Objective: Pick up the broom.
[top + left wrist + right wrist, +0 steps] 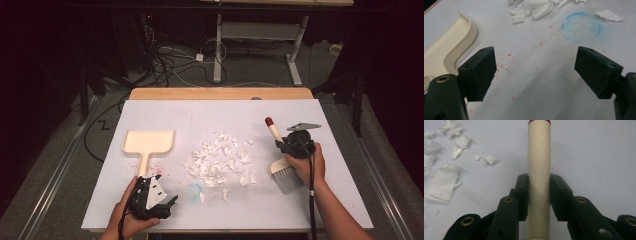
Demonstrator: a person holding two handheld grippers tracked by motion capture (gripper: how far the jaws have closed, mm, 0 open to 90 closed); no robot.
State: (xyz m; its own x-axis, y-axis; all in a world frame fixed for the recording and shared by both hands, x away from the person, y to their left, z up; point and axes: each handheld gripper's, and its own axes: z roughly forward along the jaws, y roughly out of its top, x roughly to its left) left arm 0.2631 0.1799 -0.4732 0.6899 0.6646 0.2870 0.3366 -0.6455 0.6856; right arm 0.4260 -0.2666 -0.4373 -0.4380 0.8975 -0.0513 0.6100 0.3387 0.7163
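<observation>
A cream dustpan (148, 141) lies on the white table, its handle pointing toward my left gripper (169, 204). That gripper hovers low just right of the handle's end. In the left gripper view it (534, 72) stands wide open over bare table, with the dustpan (446, 52) at its left. A pile of torn white paper scraps (220, 160) lies mid-table. My right gripper (282, 145) is shut on the cream handle of a hand brush (274, 132) with a red tip and grey bristles (287, 178). The right gripper view shows the handle (539, 157) clamped between the jaws of the gripper (539, 192).
A faint blue ring stain (194, 190) marks the table near the left gripper, also seen ahead of its jaws (581, 30). Small red specks dot the surface around the dustpan handle. A wooden table edge (220, 93) runs along the back; cables lie on the floor beyond.
</observation>
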